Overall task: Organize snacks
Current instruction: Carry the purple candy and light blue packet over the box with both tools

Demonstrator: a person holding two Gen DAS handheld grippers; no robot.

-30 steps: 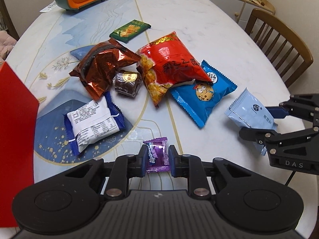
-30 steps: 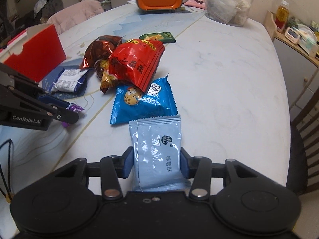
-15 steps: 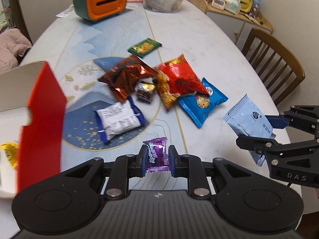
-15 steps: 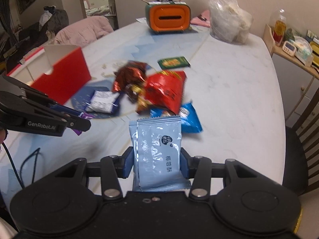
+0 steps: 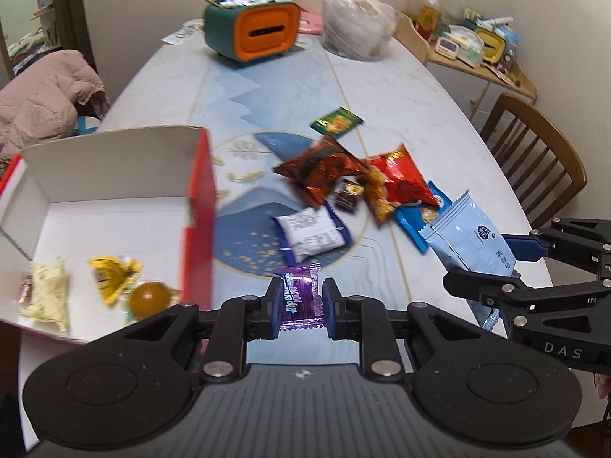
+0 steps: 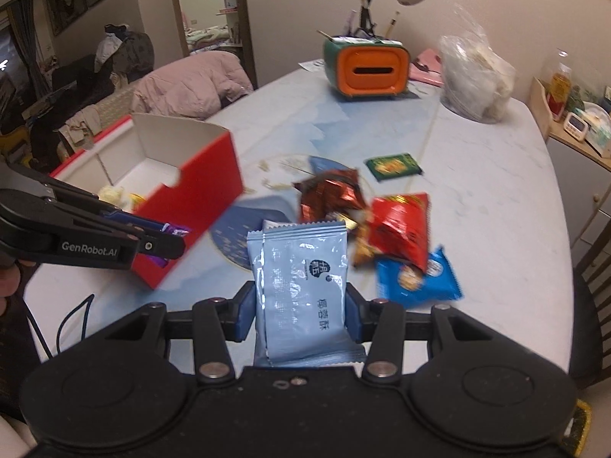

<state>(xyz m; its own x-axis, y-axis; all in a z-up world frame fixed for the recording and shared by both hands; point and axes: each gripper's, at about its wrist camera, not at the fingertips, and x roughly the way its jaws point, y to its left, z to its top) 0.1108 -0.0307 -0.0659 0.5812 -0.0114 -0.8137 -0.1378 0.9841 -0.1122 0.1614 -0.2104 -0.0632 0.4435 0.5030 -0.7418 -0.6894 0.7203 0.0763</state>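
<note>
Two fisheye cameras ride just behind their hand-held grippers, each looking forward and steeply down along the fingers across the tabletop (image 5: pixel 401 87). The left wrist view hangs over the near edge beside the red box (image 5: pixel 202 206), seeing into its white interior. The right wrist view sits to its right, seeing the same box (image 6: pixel 206 191) from outside. Both share the scattered snack packets mid-table, the orange tissue holder (image 5: pixel 263 32) at the far end, and each catches the other gripper at its frame edge.
</note>
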